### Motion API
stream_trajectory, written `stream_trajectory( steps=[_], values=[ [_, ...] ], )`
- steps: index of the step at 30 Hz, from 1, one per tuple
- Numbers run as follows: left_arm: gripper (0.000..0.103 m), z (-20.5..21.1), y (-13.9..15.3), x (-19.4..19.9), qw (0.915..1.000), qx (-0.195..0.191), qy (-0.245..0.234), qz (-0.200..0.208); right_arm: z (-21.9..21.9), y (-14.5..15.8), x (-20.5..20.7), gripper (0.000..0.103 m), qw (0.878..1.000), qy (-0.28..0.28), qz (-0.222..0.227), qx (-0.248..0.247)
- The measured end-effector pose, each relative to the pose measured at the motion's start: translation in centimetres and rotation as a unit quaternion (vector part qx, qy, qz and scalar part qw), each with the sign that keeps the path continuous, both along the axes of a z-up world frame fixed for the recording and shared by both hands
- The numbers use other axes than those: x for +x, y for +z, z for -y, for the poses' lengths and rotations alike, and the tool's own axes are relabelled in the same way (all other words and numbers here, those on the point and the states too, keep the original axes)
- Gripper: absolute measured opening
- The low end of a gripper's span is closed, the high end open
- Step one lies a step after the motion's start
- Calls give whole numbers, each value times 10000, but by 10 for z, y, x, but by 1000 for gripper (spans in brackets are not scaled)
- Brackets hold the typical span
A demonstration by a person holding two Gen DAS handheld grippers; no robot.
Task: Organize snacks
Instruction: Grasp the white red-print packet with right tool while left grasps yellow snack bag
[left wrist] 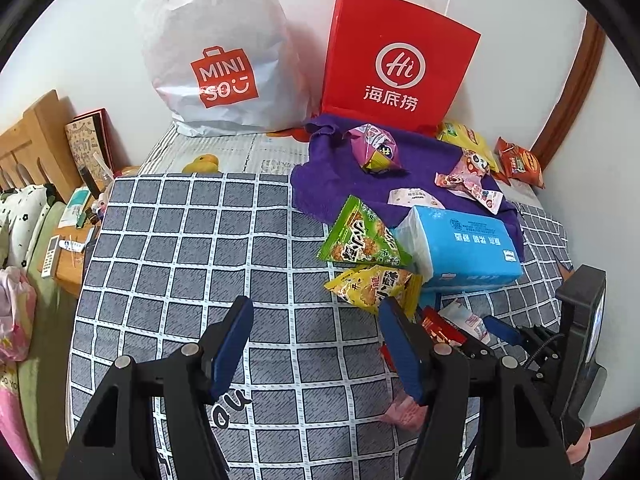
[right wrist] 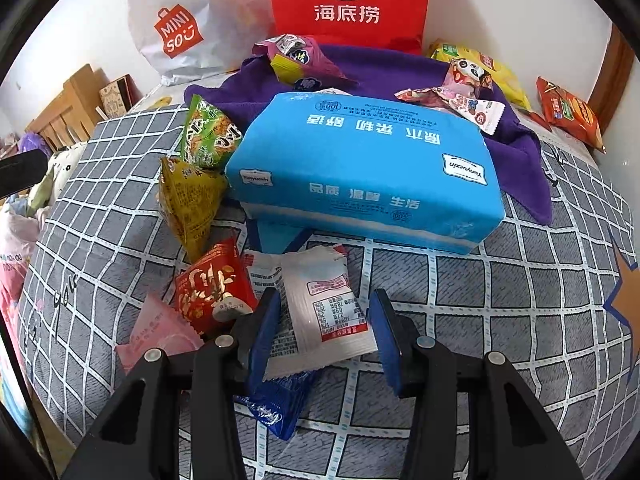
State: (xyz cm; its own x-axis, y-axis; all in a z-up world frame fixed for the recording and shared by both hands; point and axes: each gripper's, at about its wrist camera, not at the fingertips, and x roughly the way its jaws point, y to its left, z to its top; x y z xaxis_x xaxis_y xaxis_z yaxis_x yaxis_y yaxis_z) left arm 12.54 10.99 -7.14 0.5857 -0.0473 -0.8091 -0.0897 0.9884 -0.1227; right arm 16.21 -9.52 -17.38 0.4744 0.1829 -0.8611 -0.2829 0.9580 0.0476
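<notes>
Right wrist view: right gripper straddling white snack packet, just in front of blue tissue pack.
Jaws spread either side of packet, pads not pressing it yet. Packet looks light, thin, crinkly & prob. slippery; best pinched across its flat middle, gently. Left gripper spread & empty over checked cover, left of tissue pack.

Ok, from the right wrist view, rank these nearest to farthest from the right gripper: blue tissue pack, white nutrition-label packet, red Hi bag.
1. White nutrition-label packet: lying between the right gripper fingers.
2. Blue tissue pack: just beyond, mid-bed, on the checked cover.
3. Red Hi bag: farthest, standing against the back wall.
</notes>
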Motion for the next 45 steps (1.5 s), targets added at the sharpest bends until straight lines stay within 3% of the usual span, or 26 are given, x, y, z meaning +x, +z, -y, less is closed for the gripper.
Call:
stream_trajectory(
  steps=[9, 16, 23, 30, 36, 38, 40, 41, 45],
  values=[
    [63, 1, -10, 7, 9999, -10, 9, -132, 4, -9, 7, 52, 9998, 104, -94, 153],
    [63, 5, -21, 15, 9997, -57, -32, -236, 18, -3, 6, 45, 9995, 94, 27, 315],
    [63, 22, -35, 31, 9988, -225, -240, -349, 65, 7, 5, 45, 9975, -599, 305, 210],
    [66, 49, -49, 48, 9965, -465, -563, -407, 105, -8, 6, 46, 9942, -998, 298, 266],
    [66, 67, -64, 66, 9972, -189, -511, -521, 115, -21, 9, 48, 9917, -1068, 291, 657],
    [64, 67, -70, 70, 9972, -153, -470, -563, 116, -21, 7, 48, 9916, -1054, 353, 661],
    [54, 65, -74, 72, 9970, -165, -439, -611, 114, -22, 7, 48, 9922, -1007, 407, 610],
    [44, 62, -76, 72, 9968, -154, -418, -660, 113, -22, 7, 48, 9925, -988, 429, 579],
    [40, 47, -74, 62, 9968, -278, -415, -622, 113, -22, 7, 48, 9922, -992, 507, 560]
  ],
)
